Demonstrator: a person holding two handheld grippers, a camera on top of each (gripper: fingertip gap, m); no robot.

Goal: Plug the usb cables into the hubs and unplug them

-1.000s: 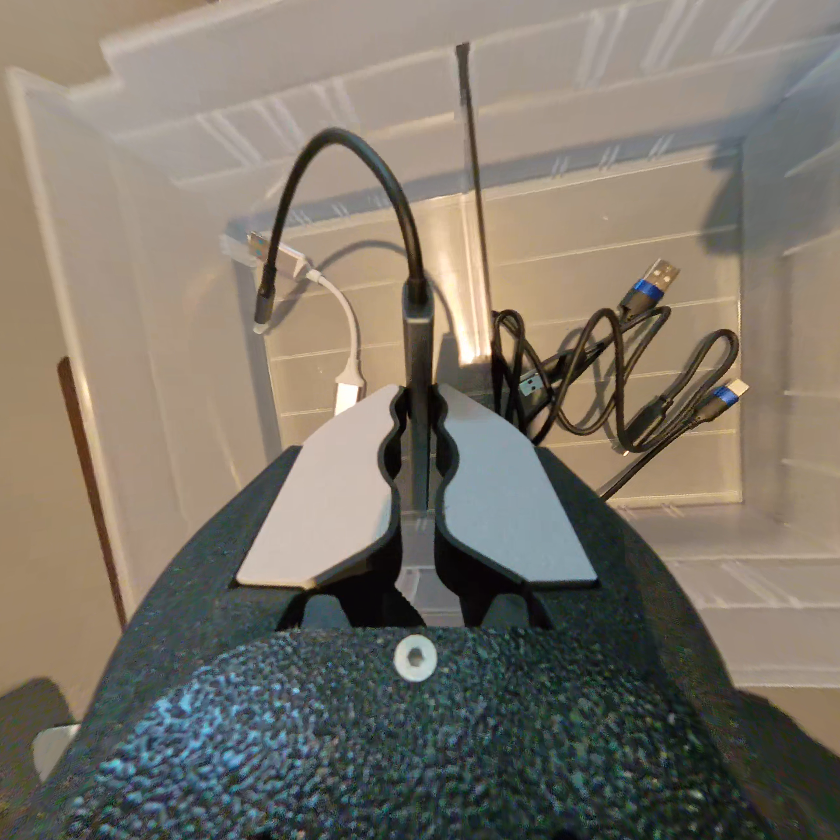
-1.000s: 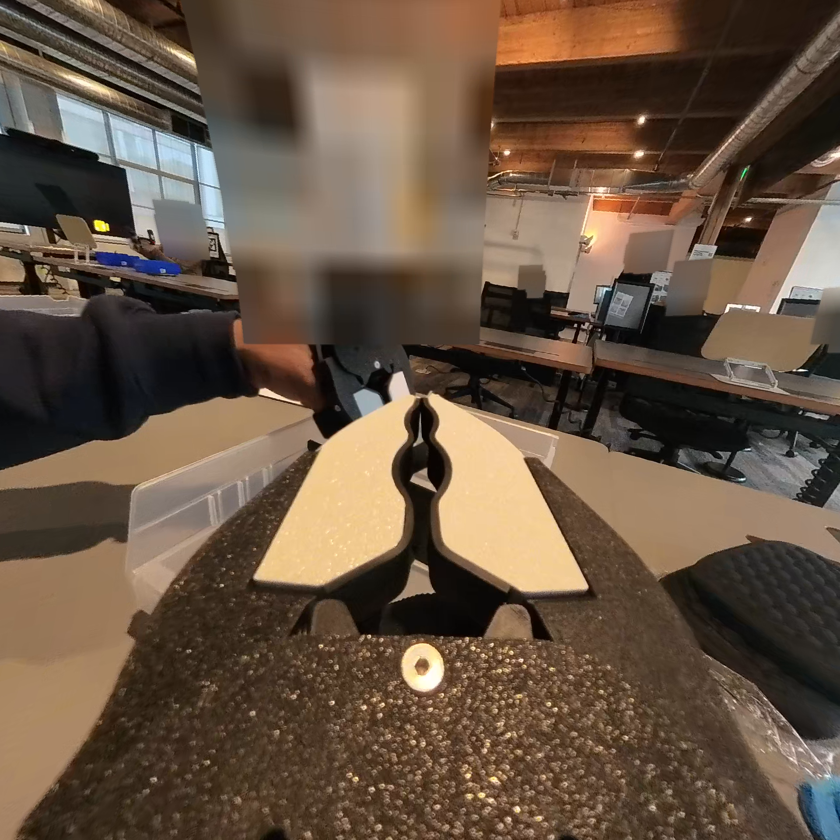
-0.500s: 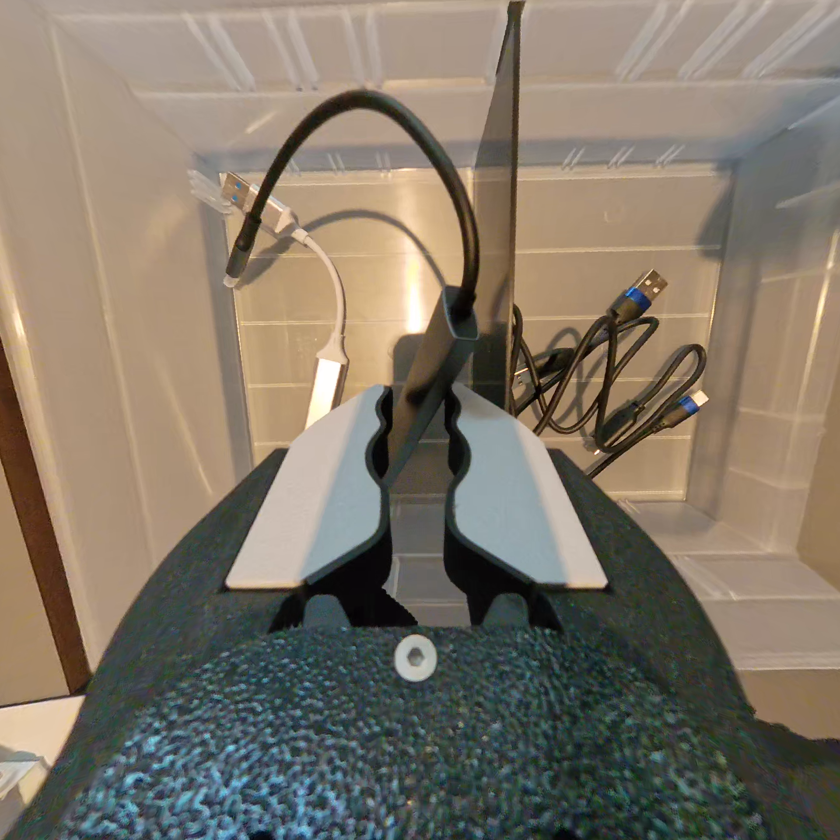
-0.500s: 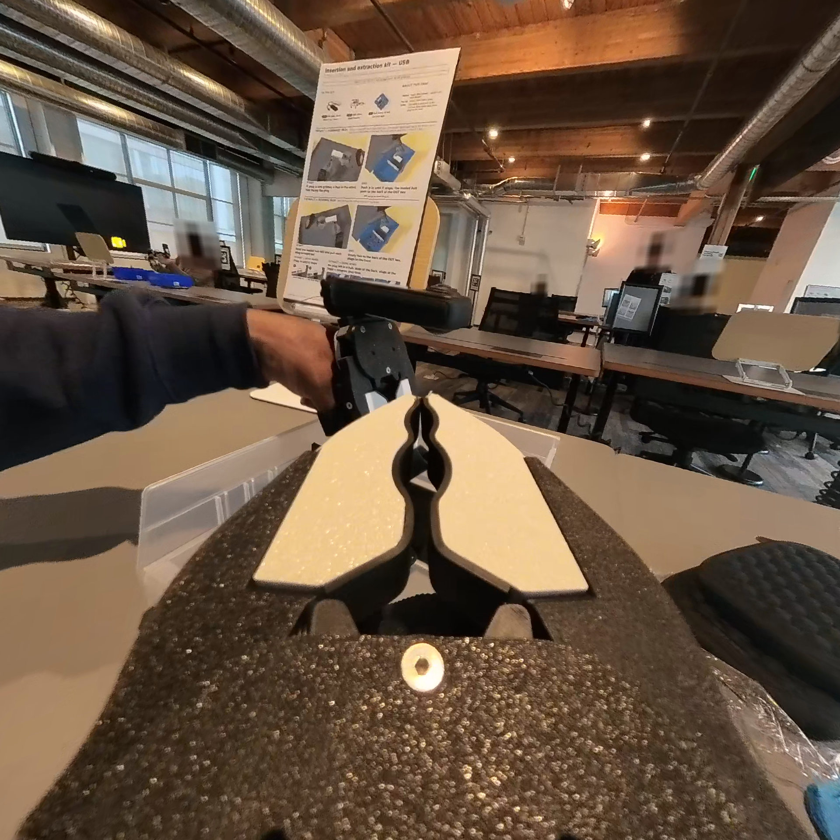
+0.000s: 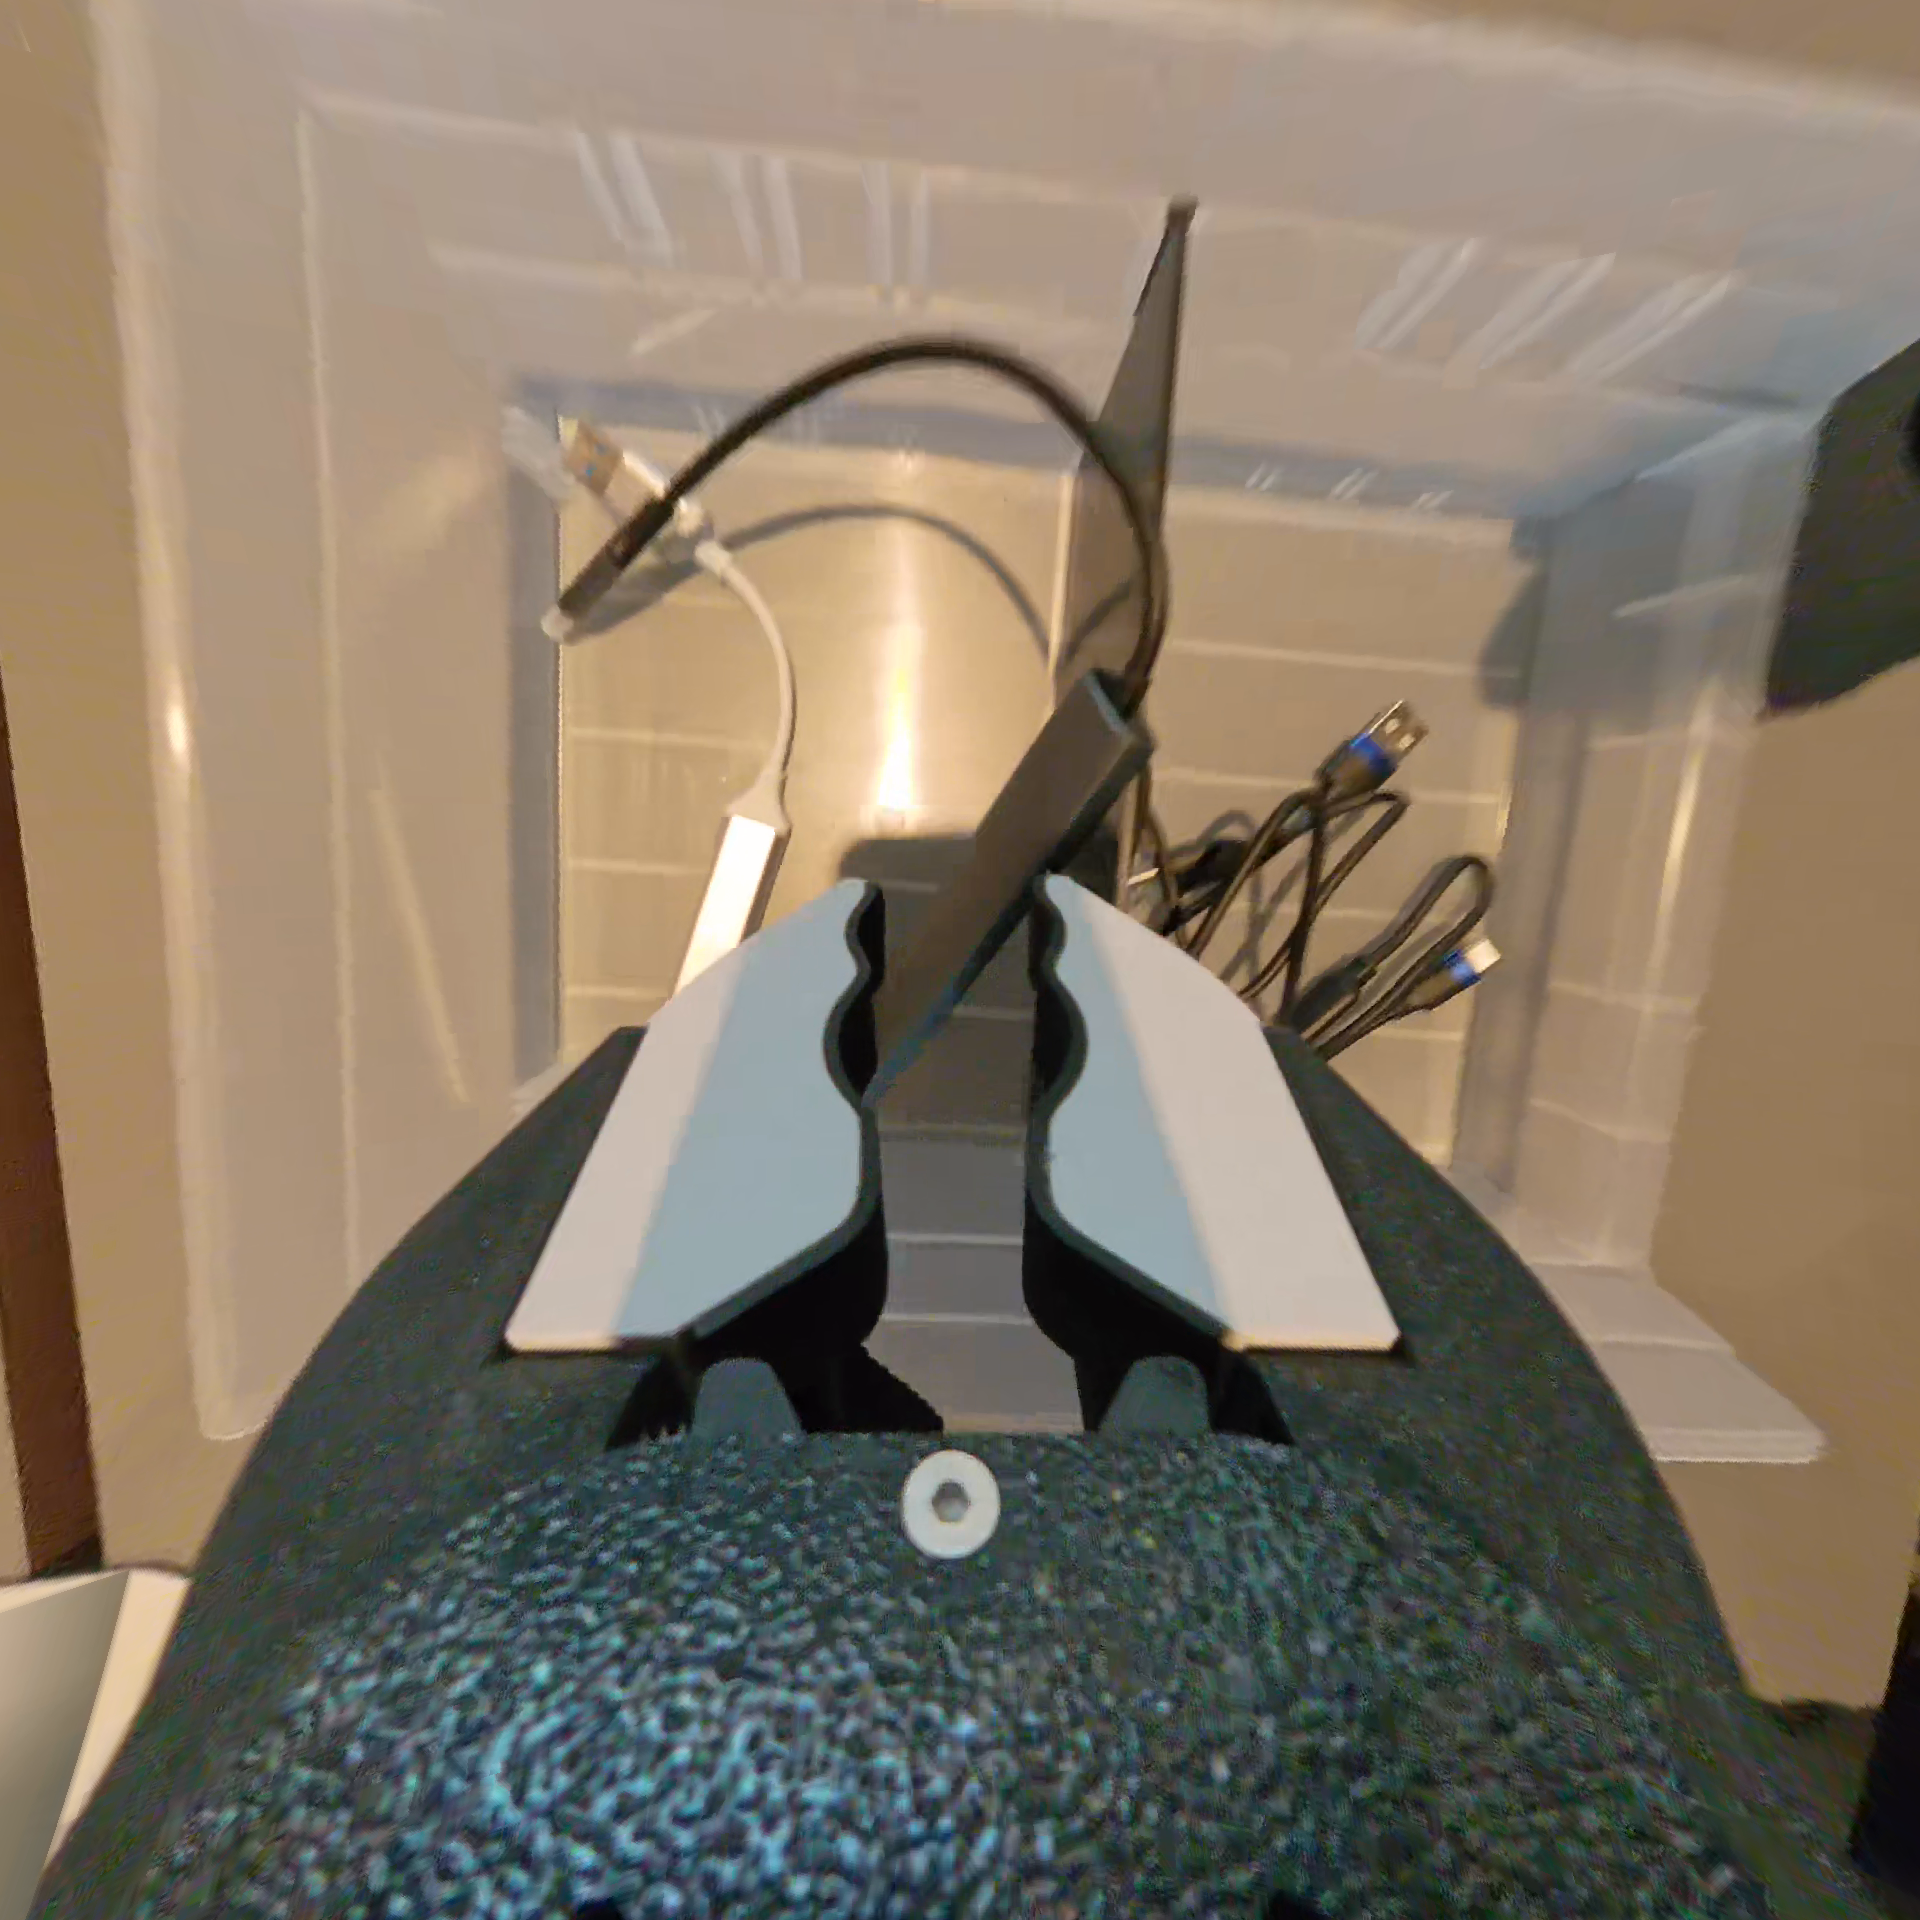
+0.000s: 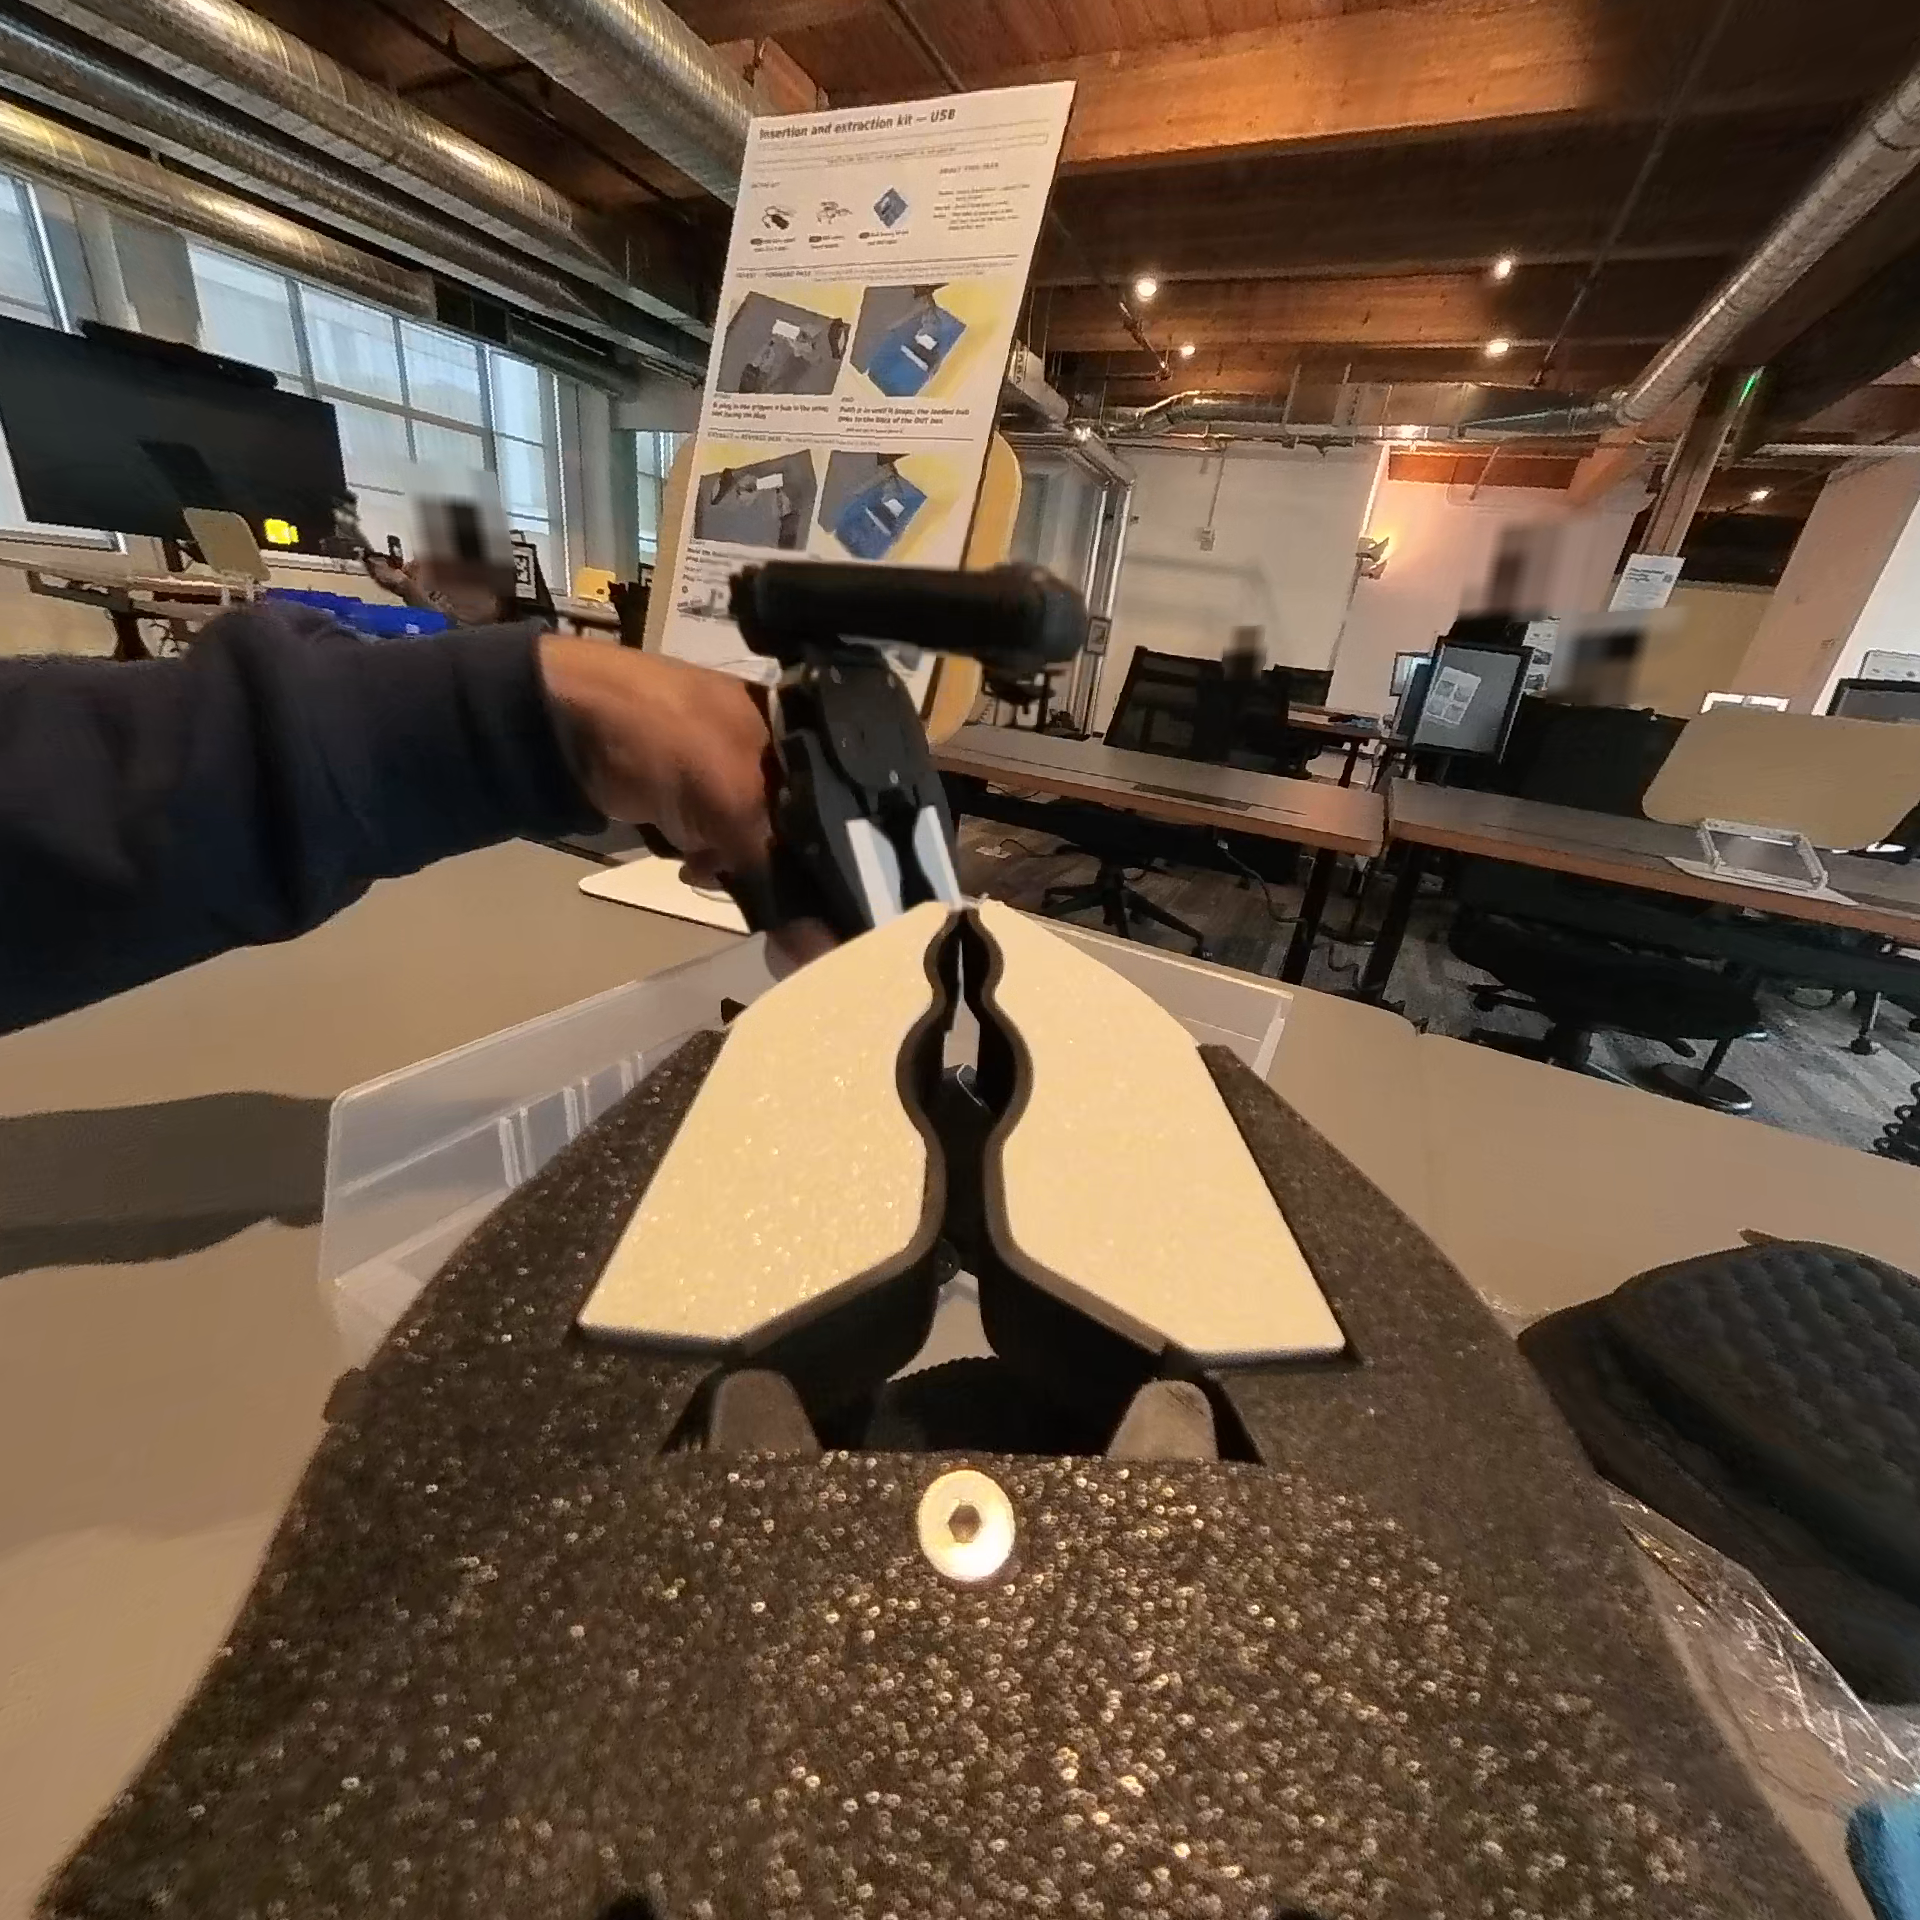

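My left gripper (image 5: 951, 894) is open over a clear plastic bin (image 5: 312, 623). A dark grey USB hub (image 5: 1039, 831) leans slantwise in the gap between the jaws, its lower end against the left finger. Its black cable (image 5: 935, 358) arcs up and left to a plug. A white hub (image 5: 743, 862) lies in the same left compartment. A bundle of black USB cables (image 5: 1340, 894) with blue-ringed plugs lies in the right compartment. My right gripper (image 6: 961, 909) is shut and empty, above the bin's near side (image 6: 468, 1122). The left gripper also shows in the right wrist view (image 6: 894, 852), held by a hand (image 6: 665, 748).
A dark divider (image 5: 1143, 436) splits the bin. A dark blurred shape (image 5: 1818, 540) sits at the bin's right rim. An instruction poster (image 6: 883, 364) stands behind the bin on the tan table. A black padded object (image 6: 1766, 1403) lies at the right. My right fingertips sit around 20 centimetres from my left ones.
My left gripper was shut on the dark hub; its jaws have opened and the hub has tipped to the right. The left gripper has risen in the right wrist view. My right gripper stays shut.
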